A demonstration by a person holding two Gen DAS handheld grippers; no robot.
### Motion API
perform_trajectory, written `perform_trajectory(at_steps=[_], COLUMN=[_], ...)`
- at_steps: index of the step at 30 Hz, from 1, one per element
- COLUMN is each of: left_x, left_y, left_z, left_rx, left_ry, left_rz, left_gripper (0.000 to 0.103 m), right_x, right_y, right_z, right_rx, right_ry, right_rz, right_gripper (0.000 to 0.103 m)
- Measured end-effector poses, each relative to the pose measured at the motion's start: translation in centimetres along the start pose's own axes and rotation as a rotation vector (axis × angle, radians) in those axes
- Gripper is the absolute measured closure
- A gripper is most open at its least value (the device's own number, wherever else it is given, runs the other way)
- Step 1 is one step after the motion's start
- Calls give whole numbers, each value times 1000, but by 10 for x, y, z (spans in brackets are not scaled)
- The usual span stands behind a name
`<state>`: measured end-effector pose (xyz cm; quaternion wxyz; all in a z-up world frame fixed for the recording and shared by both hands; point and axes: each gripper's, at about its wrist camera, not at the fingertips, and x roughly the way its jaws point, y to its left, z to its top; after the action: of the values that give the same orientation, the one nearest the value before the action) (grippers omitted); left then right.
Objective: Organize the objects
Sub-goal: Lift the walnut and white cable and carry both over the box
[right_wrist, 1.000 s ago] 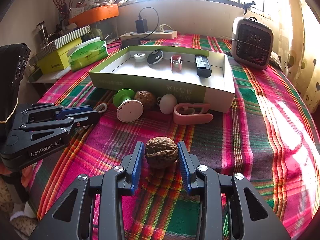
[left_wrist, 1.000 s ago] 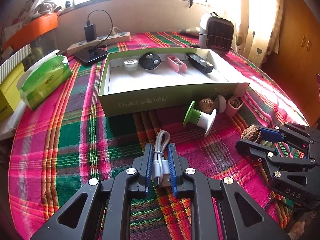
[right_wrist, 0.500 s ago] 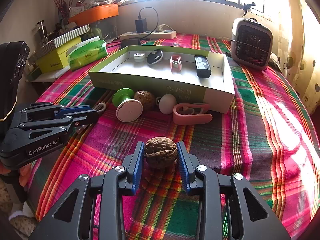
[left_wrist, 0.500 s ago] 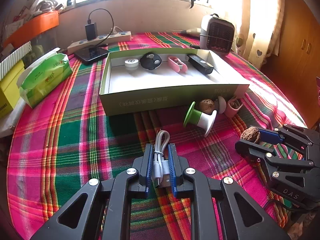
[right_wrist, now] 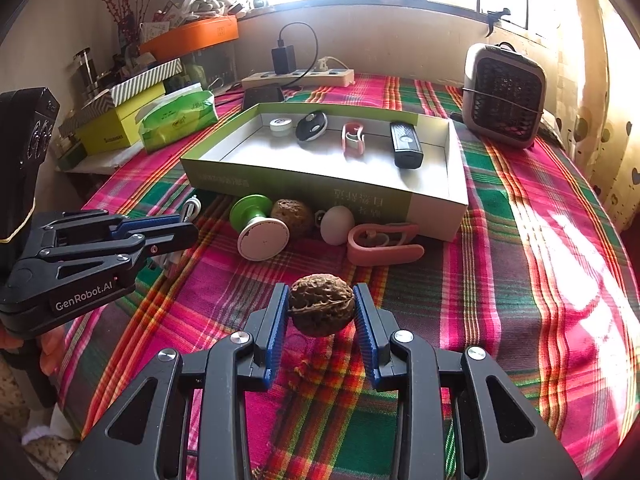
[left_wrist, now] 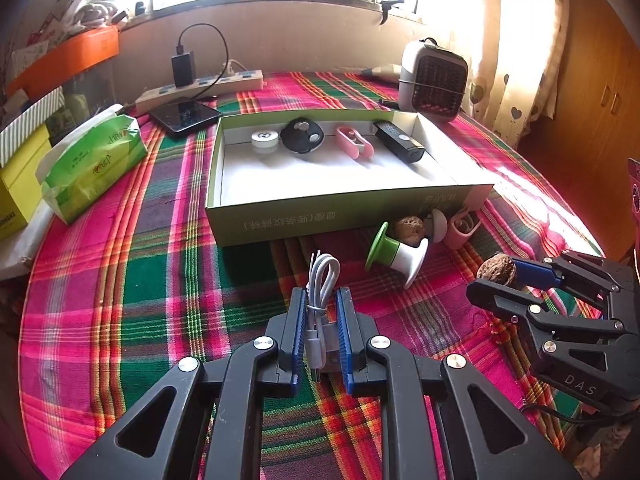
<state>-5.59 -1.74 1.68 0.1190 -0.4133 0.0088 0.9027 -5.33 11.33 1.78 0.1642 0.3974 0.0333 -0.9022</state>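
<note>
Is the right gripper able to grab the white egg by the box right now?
Probably not yet. The right gripper is already shut on a walnut, so it has no room for the egg. The cloth between them looks bare, so nothing else blocks the way.

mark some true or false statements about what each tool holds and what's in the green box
1. The left tool is closed on a coiled white cable. True.
2. The right tool is empty. False: it grips a walnut.
3. The green box holds four items along its far wall. True.
4. A second walnut lies inside the box. False: it lies on the tablecloth outside, against the near wall.
5. The pink clip in front of the box is clamped by a tool. False: it lies free on the cloth.
</note>
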Motion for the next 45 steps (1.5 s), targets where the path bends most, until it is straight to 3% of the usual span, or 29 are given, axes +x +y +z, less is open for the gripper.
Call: perform_trajectory(at_steps=[17,20,45], left_x=[-12,-17,-13], left_y=[7,8,26], left_z=[7,12,62], left_rx=[-14,-16,-55], left_ry=[-38,-57,-105], left_rz=[-3,-3,-20], left_gripper=[94,98,98], right_x=[-8,-9,13], right_y=[3,2,1], right_z=[10,14,78], right_rx=[-5,-7,-24], right_ry=[-33,-37,-67], right_rz=[9,13,54], right_gripper=[69,69,69])
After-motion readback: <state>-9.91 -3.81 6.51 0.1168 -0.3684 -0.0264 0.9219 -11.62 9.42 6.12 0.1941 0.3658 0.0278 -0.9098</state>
